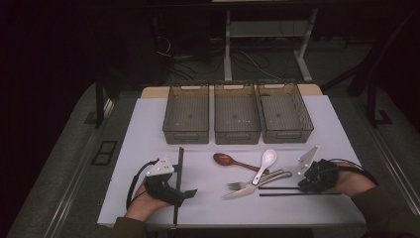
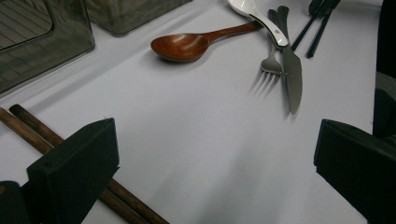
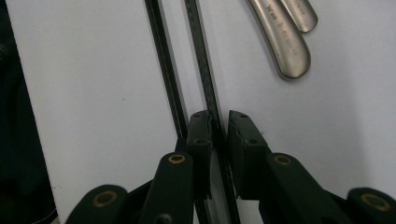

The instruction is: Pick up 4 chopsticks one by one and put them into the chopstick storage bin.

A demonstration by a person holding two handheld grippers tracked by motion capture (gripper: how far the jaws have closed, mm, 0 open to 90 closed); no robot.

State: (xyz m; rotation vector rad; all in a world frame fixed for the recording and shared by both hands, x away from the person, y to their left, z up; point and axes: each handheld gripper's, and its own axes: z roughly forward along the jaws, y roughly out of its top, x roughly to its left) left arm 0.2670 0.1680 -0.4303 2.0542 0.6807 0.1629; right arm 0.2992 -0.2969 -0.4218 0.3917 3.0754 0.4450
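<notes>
Right gripper (image 3: 219, 122) pinched on one black chopstick (image 3: 205, 84), its twin (image 3: 163, 70) just outside; left gripper (image 2: 210, 163) spread wide.

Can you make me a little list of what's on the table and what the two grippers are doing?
Baskets: three baskets in a row at the far side
Cutlery: wooden spoon, white spoon, fork, knife
Right gripper: nearly closed around one black chopstick; the other black chopstick lies beside it
Left gripper: open, above the bare table
Brown chopsticks: beside the left gripper
</notes>
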